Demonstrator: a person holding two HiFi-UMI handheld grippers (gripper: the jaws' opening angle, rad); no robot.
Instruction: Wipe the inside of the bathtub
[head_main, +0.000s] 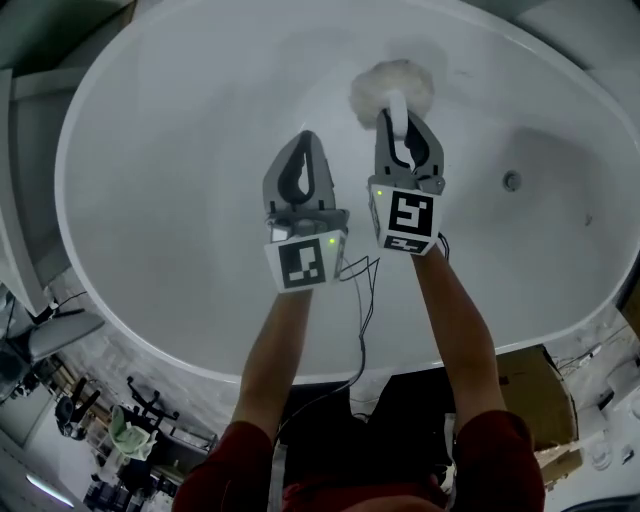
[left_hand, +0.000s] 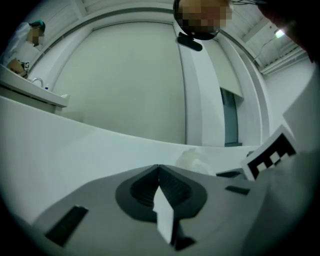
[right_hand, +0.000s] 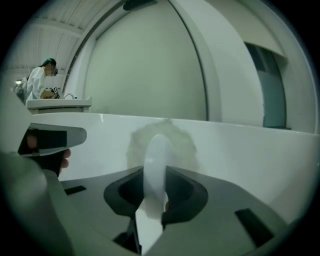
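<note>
The right gripper (right_hand: 155, 187) has its jaws clamped on the white handle (right_hand: 156, 160) of a fluffy pad (right_hand: 186, 145), which sits against the far inner wall of the bathtub (head_main: 170, 150). The left gripper (left_hand: 159, 172) has its jaws shut on nothing. The handle looks smooth, so pressing hard could twist it loose. Only the head view shows the drain (head_main: 511, 181), well to the pad's right.

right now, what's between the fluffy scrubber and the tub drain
Nothing. The head view shows only bare white bathtub surface between the fluffy scrubber, gripped in the right gripper jaws, and the drain.
</note>
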